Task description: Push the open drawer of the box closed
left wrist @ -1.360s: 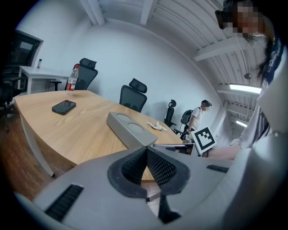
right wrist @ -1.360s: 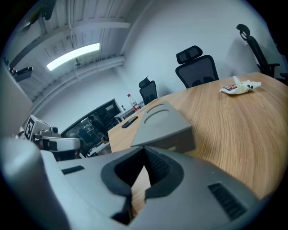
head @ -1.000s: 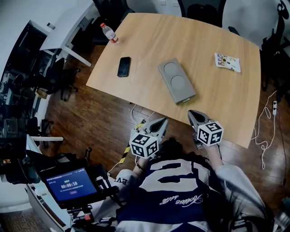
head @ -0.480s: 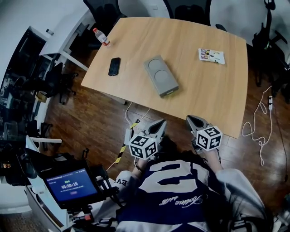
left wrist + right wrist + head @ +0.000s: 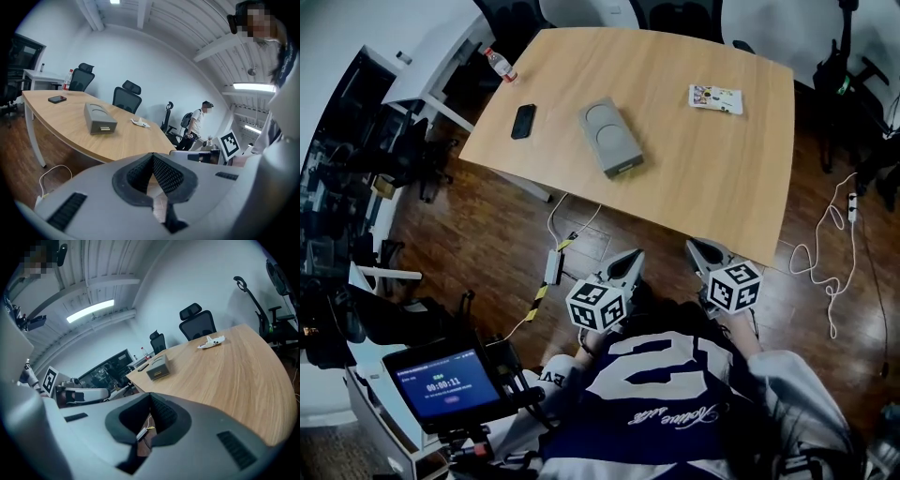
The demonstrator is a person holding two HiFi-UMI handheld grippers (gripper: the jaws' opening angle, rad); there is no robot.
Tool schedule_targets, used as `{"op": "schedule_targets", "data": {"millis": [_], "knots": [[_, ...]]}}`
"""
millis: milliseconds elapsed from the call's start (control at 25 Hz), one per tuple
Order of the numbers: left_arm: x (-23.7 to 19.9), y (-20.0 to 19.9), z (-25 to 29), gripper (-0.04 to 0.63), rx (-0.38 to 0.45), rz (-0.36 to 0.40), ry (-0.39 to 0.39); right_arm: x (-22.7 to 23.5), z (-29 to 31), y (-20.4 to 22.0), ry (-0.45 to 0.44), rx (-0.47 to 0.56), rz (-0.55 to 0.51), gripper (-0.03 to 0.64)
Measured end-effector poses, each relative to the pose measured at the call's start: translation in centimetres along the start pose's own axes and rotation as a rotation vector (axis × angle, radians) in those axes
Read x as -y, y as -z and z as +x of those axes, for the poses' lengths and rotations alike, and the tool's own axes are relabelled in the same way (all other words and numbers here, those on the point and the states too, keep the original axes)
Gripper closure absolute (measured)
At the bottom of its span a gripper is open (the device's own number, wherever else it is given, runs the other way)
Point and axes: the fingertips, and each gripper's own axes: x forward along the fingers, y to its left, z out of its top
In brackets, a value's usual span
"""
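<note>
The grey box (image 5: pixel 609 136) lies on the wooden table (image 5: pixel 712 178), its drawer at the near end standing slightly out. It shows small in the left gripper view (image 5: pixel 99 118) and the right gripper view (image 5: pixel 158 367). My left gripper (image 5: pixel 630 255) and right gripper (image 5: pixel 698 246) are held close to my body over the floor, well short of the table's near edge. Both are shut with nothing between the jaws; the tips meet in the left gripper view (image 5: pixel 152 155) and in the right gripper view (image 5: pixel 150 395).
On the table lie a black phone (image 5: pixel 523 120), a bottle (image 5: pixel 498 64) at the far left corner and a printed packet (image 5: pixel 715 98). A power strip (image 5: pixel 552 267) and cables lie on the floor. Office chairs stand behind the table. A person (image 5: pixel 197 124) stands at the far right.
The table and box have drawn farther away and up in the head view. Both grippers stay shut near my body, now farther from the table's edge.
</note>
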Motion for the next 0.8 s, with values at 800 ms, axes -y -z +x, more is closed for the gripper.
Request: {"op": "schedule_targets", "data": {"millis": [800], "knots": [[4.4,6.3,-5.0,0.592,-0.095,0.037,-0.058,-2.8,-3.9,5.7,-0.044,-0.015,0.072,0.618]]}}
